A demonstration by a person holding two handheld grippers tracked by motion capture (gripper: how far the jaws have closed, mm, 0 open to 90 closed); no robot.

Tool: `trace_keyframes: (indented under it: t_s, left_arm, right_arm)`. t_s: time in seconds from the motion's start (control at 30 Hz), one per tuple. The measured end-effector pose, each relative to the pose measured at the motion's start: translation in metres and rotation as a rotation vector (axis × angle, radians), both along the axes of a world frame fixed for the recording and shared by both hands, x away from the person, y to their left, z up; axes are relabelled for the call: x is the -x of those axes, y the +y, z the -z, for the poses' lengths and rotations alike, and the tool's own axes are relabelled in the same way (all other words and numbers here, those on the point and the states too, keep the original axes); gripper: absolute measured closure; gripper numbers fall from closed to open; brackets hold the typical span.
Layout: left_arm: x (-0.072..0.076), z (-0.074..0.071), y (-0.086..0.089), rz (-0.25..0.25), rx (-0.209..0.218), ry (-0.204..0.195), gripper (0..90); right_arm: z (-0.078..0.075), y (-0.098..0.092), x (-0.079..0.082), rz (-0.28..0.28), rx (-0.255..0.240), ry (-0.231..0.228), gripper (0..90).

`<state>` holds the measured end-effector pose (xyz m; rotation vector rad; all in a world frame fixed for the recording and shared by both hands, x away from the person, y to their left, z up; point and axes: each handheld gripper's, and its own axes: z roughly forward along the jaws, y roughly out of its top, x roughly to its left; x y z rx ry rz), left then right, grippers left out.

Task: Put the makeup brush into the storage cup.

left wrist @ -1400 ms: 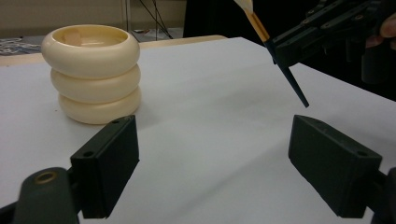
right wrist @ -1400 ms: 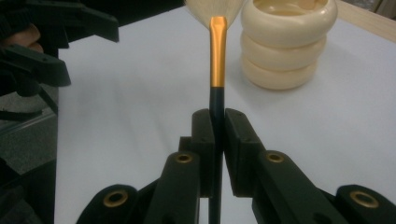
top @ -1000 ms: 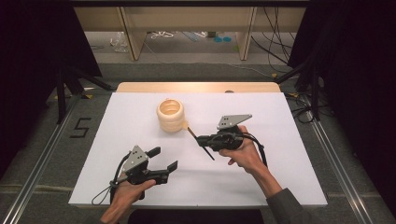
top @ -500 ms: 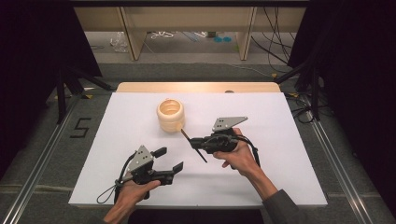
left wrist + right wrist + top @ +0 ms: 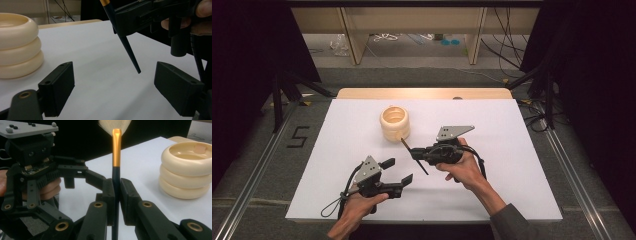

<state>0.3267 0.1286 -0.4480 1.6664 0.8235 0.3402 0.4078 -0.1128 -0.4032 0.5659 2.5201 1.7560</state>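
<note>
A brush (image 5: 421,164) with a dark pointed handle, a gold ferrule and pale bristles is held in my right gripper (image 5: 416,154), which is shut on its handle (image 5: 116,152). Its bristle end points toward a cream ribbed container (image 5: 394,122) standing upright on the white table (image 5: 512,150). The pointed handle tip (image 5: 127,47) hangs just above the table, in front of my left gripper (image 5: 113,85), whose jaws stand wide open with nothing between them. That left gripper (image 5: 398,170) is near the table's front edge. The container (image 5: 17,47) is to its left, apart from it.
A wooden strip (image 5: 422,93) runs along the table's far edge. Beyond it are shelf legs and cables on the floor. Dark stands flank the table on both sides. The person's hand (image 5: 467,170) and forearm reach in from the bottom right.
My right gripper has carried the brush a little to the left, closer to the container. The left gripper has shifted slightly to the right and stays open.
</note>
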Motion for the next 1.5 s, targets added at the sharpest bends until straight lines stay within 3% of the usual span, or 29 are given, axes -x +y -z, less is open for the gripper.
trace_keyframes:
  t_s: [0.13,0.17,0.27,0.3,0.37,0.47,0.6,0.67,0.83,0.9,1.2,1.5]
  left_arm:
    - [-0.001,0.001,-0.002,0.008,0.012,0.004,16.3]
    - [0.0,0.0,-0.003,0.0,0.006,0.02,16.1]
    - [-0.001,0.001,-0.005,0.008,-0.001,0.01,16.7]
    - [0.001,0.001,-0.008,0.007,0.012,0.035,17.5]
    - [-0.001,0.001,-0.008,0.028,-0.001,0.011,18.2]
    - [-0.002,0.001,-0.008,0.027,-0.013,0.014,19.0]
    - [-0.001,0.002,-0.011,0.024,0.001,0.029,21.1]
    - [-0.002,0.002,-0.012,0.044,-0.011,0.01,22.9]
    - [-0.002,0.002,-0.015,0.022,-0.001,0.023,27.0]
    - [-0.003,0.002,-0.015,0.039,-0.007,0.006,28.3]
    - [-0.002,0.001,-0.016,0.04,0.013,0.01,37.6]
    - [-0.002,-0.001,-0.015,0.034,0.039,0.022,46.9]
  right_arm:
    - [0.001,0.003,0.001,-0.005,-0.005,0.0,83.4]
    - [0.001,0.003,0.001,-0.009,-0.008,0.008,83.5]
    - [0.0,0.003,0.002,-0.014,-0.012,0.011,83.5]
    - [0.0,0.003,0.003,-0.01,-0.007,0.01,83.4]
    - [0.001,0.005,0.003,-0.018,-0.016,0.011,83.5]
    - [0.003,0.008,0.004,-0.025,-0.021,0.016,83.4]
    - [0.003,0.009,0.005,-0.034,-0.021,0.02,83.5]
    - [0.003,0.009,0.006,-0.037,-0.03,0.023,83.4]
    - [0.003,0.01,0.007,-0.044,-0.043,0.027,83.5]
    - [0.003,0.011,0.007,-0.046,-0.042,0.027,83.4]
    - [0.004,0.014,0.01,-0.054,-0.04,0.046,83.5]
    - [0.005,0.017,0.011,-0.062,-0.049,0.031,83.4]
